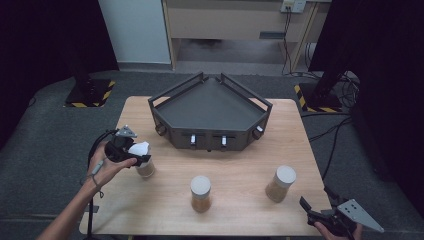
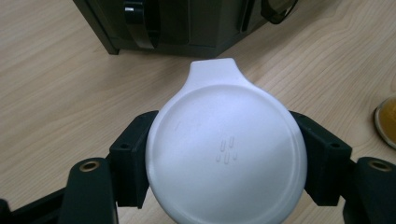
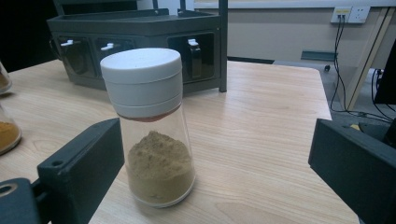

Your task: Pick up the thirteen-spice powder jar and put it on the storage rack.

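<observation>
The wooden tabletop carries a dark angular rack at its far middle, with three spice jars spread along the near half. There is open wood between the jars and on both flanks of the rack, though the near and side edges of the tabletop lie close to the outer jars.

The left jar stands near the left edge, and the left gripper sits over its top with its jaws clamped on the jar's white lid, one pad on each side of the round rim. The step in hand looks like lifting this jar, or working its cap. The next move likely calls for a straight rise to clear the tabletop, then travel toward the rack's open tray, keeping above its front rail.

The right gripper rests low at the near right corner, jaws wide apart, facing the right jar, which stands upright between them but untouched. Closing there would need a short advance first.

The middle jar stands alone, well apart from both.
</observation>
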